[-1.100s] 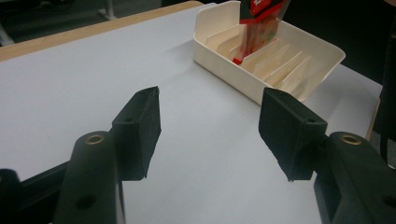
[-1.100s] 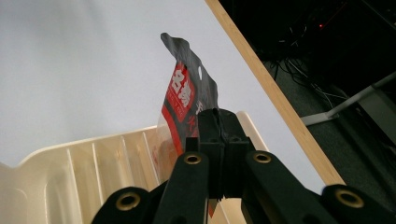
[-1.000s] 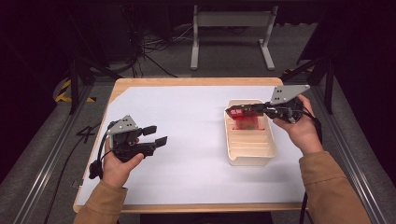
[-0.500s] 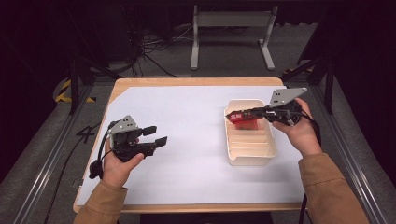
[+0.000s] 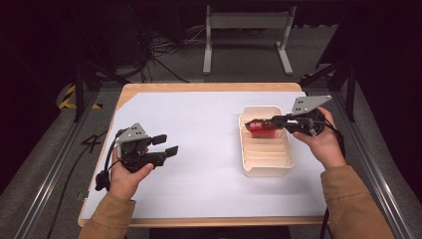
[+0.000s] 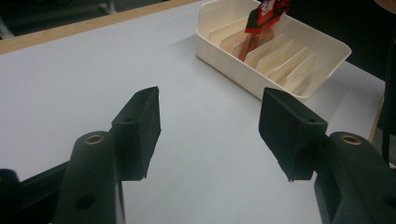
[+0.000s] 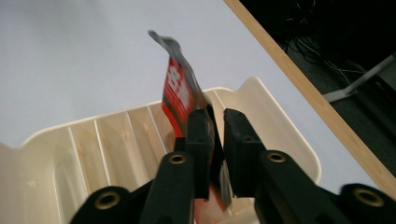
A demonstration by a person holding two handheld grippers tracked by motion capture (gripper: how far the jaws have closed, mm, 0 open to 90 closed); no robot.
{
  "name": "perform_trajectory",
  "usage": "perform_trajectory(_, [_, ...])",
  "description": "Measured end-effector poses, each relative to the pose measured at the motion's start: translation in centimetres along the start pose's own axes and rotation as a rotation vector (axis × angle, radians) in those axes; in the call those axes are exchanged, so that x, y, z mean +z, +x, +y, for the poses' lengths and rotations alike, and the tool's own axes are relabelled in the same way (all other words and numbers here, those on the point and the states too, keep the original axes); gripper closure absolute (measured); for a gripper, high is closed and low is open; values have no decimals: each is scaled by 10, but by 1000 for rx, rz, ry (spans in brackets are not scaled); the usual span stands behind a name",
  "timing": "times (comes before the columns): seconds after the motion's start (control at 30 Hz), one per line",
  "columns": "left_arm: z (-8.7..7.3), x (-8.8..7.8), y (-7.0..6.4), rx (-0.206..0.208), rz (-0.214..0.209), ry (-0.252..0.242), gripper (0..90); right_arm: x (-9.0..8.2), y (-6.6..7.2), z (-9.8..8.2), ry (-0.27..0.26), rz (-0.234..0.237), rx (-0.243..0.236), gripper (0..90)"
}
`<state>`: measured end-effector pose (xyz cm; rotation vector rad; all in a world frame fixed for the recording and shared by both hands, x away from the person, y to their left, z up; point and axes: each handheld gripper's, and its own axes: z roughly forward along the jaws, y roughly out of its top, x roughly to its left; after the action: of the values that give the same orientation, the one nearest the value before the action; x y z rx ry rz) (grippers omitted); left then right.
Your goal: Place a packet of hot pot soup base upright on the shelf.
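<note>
Black left gripper (image 5: pixel 165 145) at lower left of the high view, level over the white sheet (image 5: pixel 209 119), jaws spread wide and empty, likely parked clear of the work. Right of centre, cream divided tray (image 5: pixel 268 168) with a red packet (image 5: pixel 260 128) standing on edge in its far slot, propped by the dividers. At right, right gripper (image 5: pixel 271 122), jaws just eased slightly apart, packet between them but seemingly released. Little in the way of pulling back apart from the tray's rim.
</note>
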<state>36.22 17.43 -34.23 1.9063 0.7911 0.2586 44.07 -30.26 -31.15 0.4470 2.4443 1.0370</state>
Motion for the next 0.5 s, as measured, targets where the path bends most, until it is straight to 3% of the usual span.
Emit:
perform_trajectory(0.13, [0, 1, 0, -2, -2, 2, 397, -1, 0, -3, -15, -16, 22, 661])
perform_trajectory(0.5, [-3, -2, 2, -16, 13, -1, 388, -9, 4, 4, -65, -5, 58, 569])
